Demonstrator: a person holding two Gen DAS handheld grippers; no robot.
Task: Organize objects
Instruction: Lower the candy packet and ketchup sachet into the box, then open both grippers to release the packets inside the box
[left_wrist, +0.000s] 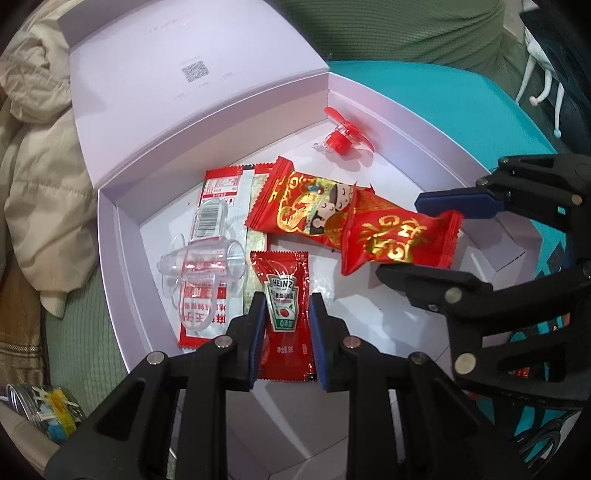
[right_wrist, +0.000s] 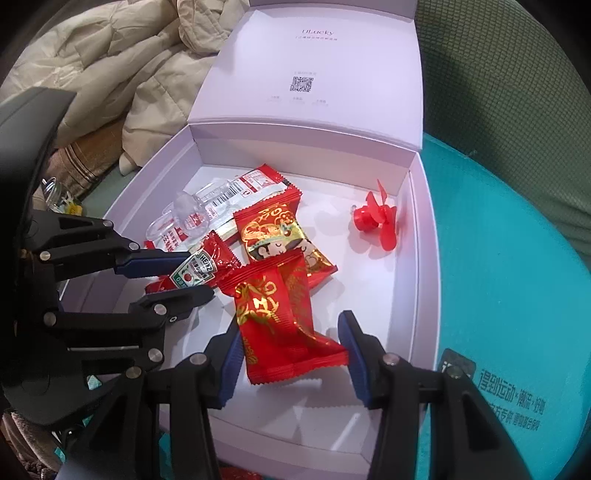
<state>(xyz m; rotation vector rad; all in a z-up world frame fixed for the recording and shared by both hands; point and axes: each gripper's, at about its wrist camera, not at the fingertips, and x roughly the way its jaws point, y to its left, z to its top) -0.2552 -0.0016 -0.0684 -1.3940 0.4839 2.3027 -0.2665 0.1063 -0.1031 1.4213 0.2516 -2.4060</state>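
The ketchup packet (left_wrist: 283, 314) lies at the near edge of the box (left_wrist: 118, 236) floor, flanked by the left gripper (left_wrist: 284, 325), whose blue pads (left_wrist: 258, 332) sit narrow, just beside the packet's two long edges; whether they press it I cannot tell. In the right wrist view that gripper (right_wrist: 192, 275) reaches in level from the left, one finger above and one below the packet (right_wrist: 199, 271).

The right gripper (right_wrist: 291, 354) is spread wide around the front candy pack (right_wrist: 284, 325), with a gap on each side; the pack lies on the floor, its far end overlapping a second candy pack (right_wrist: 280, 236) printed with a cartoon figure. From the left wrist it (left_wrist: 410, 236) enters from the right, a finger on either side of that pack (left_wrist: 399, 240).

Behind, a clear plastic piece (left_wrist: 203, 266) rests on a long white-and-red sachet (left_wrist: 218, 251). A red fan (left_wrist: 343, 133) sits apart in the far right corner. The lid (right_wrist: 310, 70) stands open, "ULucky" legible only from the right wrist. Only the left wrist shows a jar (left_wrist: 44, 410) outside. A beige jacket (right_wrist: 129, 62) lies left; teal fabric (right_wrist: 498, 258) right.
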